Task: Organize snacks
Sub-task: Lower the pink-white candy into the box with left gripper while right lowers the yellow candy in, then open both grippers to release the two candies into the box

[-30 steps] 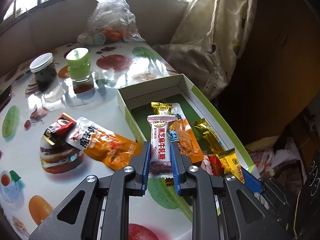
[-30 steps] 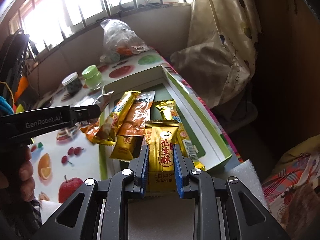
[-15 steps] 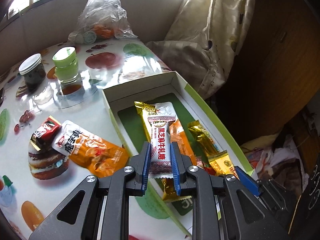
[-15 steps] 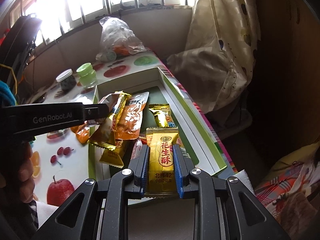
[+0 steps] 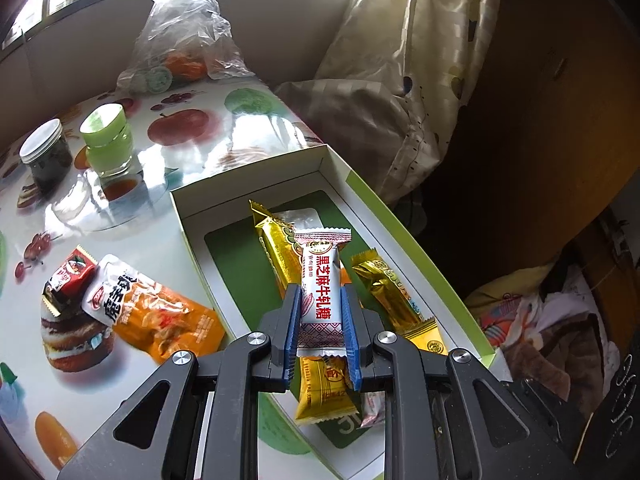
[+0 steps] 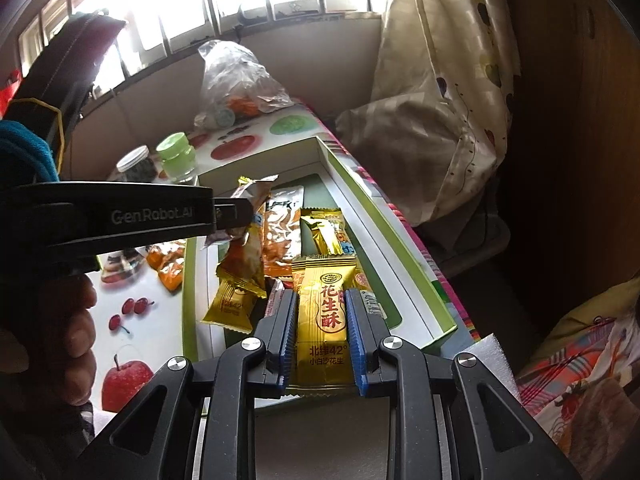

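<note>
My left gripper (image 5: 320, 304) is shut on a white candy bar with red writing (image 5: 322, 280) and holds it above the open green-and-white box (image 5: 404, 236). Several gold and orange snack packets (image 5: 276, 248) lie in the box. My right gripper (image 6: 322, 312) is shut on a gold peanut-crisp bar (image 6: 324, 312) over the box's (image 6: 384, 232) near end. The left gripper (image 6: 232, 216) shows from the side in the right wrist view, over the box's left part. An orange snack packet (image 5: 160, 312) and a small red packet (image 5: 70, 276) lie on the table left of the box.
The fruit-print tablecloth (image 5: 132, 216) holds a dark jar with a white lid (image 5: 46, 160), a green-lidded jar (image 5: 108, 140) and a clear plastic bag (image 5: 184, 40) at the back. A curtain (image 5: 400, 80) hangs to the right, past the table edge.
My left gripper has moved right and forward with the white bar, from the box's left wall to over the box. My right gripper has kept its gold bar and drawn back a little.
</note>
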Demonstrator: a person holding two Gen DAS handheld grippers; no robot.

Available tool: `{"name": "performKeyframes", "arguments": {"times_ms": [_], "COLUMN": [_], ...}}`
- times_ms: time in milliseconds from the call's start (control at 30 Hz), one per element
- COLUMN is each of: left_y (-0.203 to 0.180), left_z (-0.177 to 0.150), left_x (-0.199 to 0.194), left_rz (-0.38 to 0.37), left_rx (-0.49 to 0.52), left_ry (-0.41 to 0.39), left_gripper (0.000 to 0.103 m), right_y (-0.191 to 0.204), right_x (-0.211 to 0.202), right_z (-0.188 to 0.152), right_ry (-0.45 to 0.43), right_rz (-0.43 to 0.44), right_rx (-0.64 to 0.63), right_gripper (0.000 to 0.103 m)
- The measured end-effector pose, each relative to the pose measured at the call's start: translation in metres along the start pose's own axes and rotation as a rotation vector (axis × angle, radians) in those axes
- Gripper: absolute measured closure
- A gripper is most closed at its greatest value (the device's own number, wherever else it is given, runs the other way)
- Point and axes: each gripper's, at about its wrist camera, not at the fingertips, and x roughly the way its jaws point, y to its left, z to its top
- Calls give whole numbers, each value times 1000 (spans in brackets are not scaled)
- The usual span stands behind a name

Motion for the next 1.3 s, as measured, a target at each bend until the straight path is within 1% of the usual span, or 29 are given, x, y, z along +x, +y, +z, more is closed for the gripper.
{"name": "performKeyframes", "arguments": {"times_ms": [333,467,533,567,667,833,867,933,1000,1233,1300], "left_y": [-4,-6,-7,-7,-6,-5,-5,-3,-3,0,1], "left_z": [4,3,3,4,2,0,0,-1,-2,-9,-10], "left_x": [5,2,1,1,1,-2,-3,-5,-8,-22,-27], "left_rz": [-10,-33,-41,-43,-39,-34,-34,-35,-31,-8,-11], "left_rx": [3,7,12,12,8,6,7,5,6,19,23], "left_ry": [6,1,-3,-3,0,-2,-4,-6,-10,-30,-39], "left_gripper": [81,76,70,69,68,67,67,61,60,60,60], "right_y": [1,2,4,5,6,8,8,10,10,13,13], "right_x": [-1,0,0,0,0,-1,-1,-2,-4,-8,-10], "right_z": [-1,-1,-1,-2,-2,-2,-2,-3,-3,-3,-4], "right_ry": [-1,5,7,7,7,9,9,7,3,-5,-9], "right_rz": [6,11,9,9,2,-5,-4,-8,-15,-26,-29], "right_rx": [9,6,0,0,4,0,0,-3,-5,-19,-23], "right_gripper": [81,78,76,75,72,69,68,65,64,60,59]}}
